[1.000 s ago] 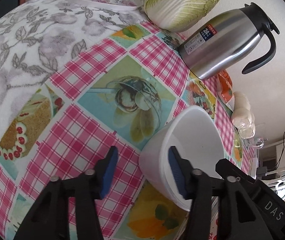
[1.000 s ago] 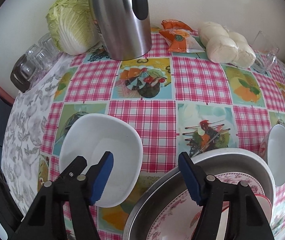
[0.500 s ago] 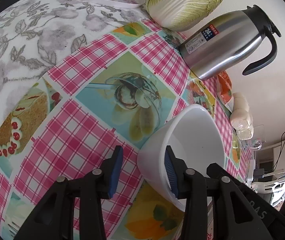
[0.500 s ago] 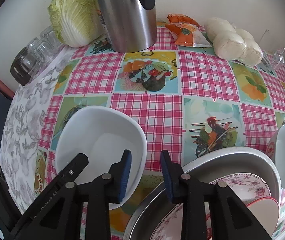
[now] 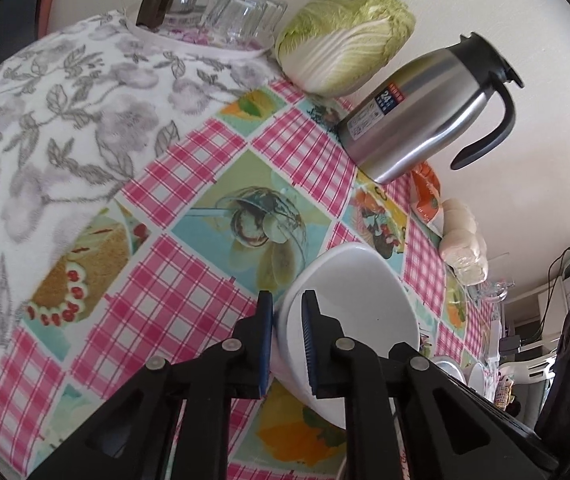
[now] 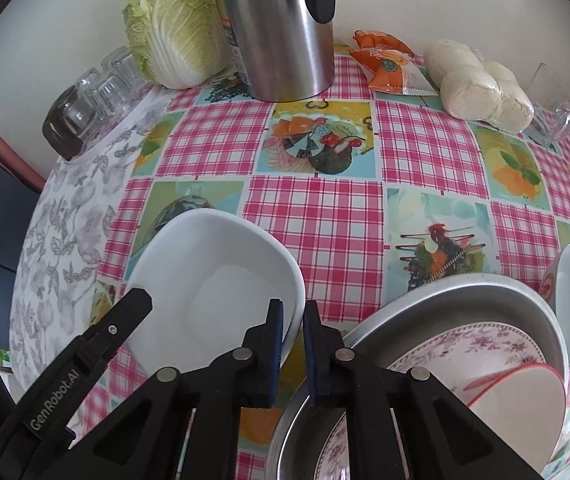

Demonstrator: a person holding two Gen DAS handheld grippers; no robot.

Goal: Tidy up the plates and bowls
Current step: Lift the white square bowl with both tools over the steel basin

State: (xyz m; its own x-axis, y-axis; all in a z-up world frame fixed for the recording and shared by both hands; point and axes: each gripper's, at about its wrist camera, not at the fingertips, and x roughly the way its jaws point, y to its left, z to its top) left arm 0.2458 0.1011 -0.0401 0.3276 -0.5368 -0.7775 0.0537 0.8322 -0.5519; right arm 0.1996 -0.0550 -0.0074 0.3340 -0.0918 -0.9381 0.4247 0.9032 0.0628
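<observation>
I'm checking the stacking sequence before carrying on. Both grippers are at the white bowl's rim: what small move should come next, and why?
Probably lift the white bowl slightly, level, toward the metal basin. The left gripper and the right gripper each pinch its rim on opposite sides, and the basin already holds the floral plate and other bowls.

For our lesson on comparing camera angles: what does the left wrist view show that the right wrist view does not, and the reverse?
Only the left wrist view: the thermos's spout and lid, and a room with white chairs beyond the table.
Only the right wrist view: a metal basin holding a floral plate and a red-rimmed bowl.
Both: the white square bowl, napa cabbage, upturned glasses and checked tablecloth.
</observation>
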